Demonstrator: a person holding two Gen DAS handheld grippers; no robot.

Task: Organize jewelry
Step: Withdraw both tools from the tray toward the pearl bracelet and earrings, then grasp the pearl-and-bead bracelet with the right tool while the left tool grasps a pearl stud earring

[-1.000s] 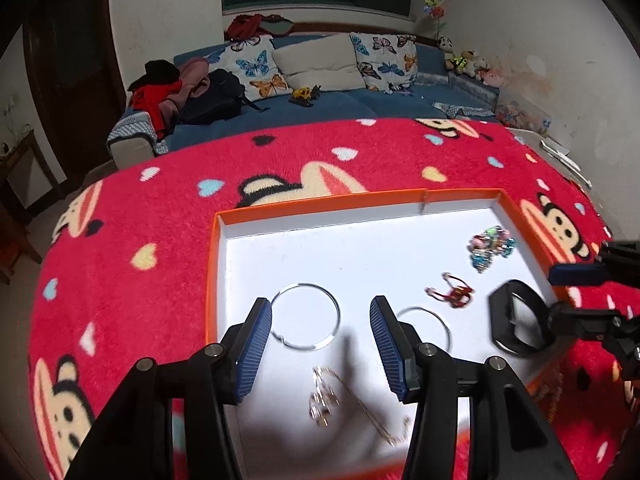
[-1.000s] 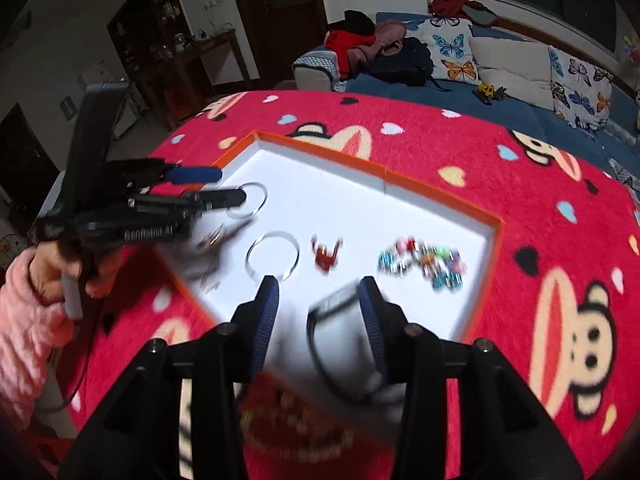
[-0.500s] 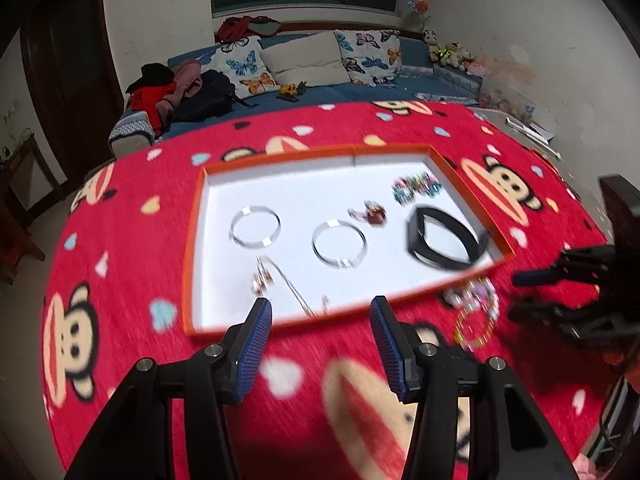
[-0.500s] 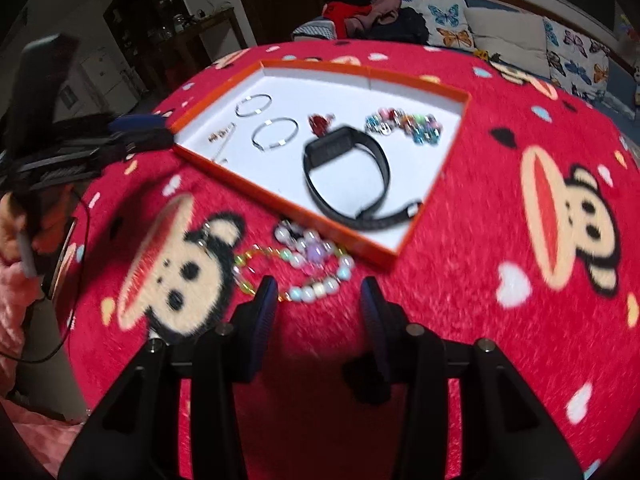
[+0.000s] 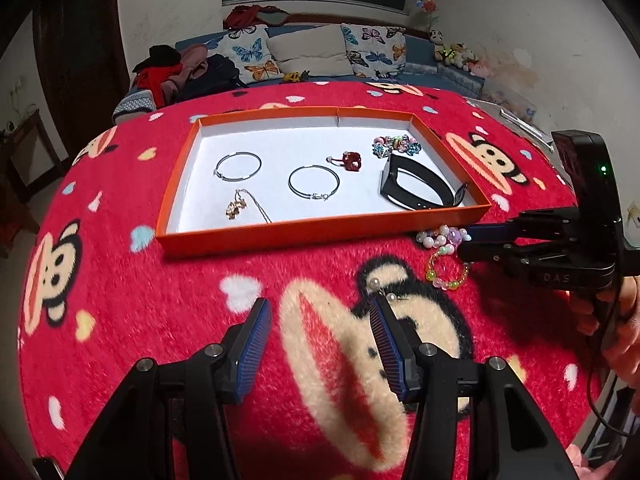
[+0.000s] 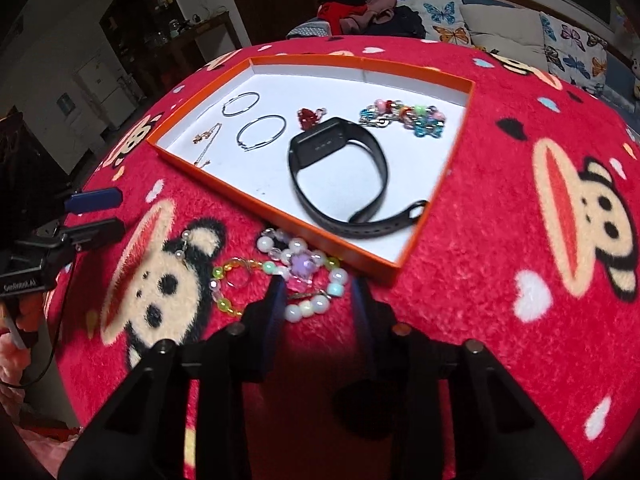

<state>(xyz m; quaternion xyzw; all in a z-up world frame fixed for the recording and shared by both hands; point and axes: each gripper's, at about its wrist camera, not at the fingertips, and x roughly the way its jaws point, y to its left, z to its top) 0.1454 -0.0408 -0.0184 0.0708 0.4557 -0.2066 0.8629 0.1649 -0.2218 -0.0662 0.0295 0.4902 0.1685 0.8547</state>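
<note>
Gleaming pastel bead bracelet (image 6: 304, 276) — looped.

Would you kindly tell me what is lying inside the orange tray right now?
Inside the orange tray: two silver hoops, a gold chain, a red charm, a colourful bead bracelet and a black wristband. Nothing looks covered, except whatever lies beneath the wristband.

Butterfly cushions (image 5: 250, 50) on blue sofa (image 5: 424, 70)

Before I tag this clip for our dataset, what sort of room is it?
Probably a home living room or bedroom: a blue sofa-bed with butterfly-print cushions, soft toys by the wall, and a red monkey-print plush blanket under the orange jewelry tray.
</note>
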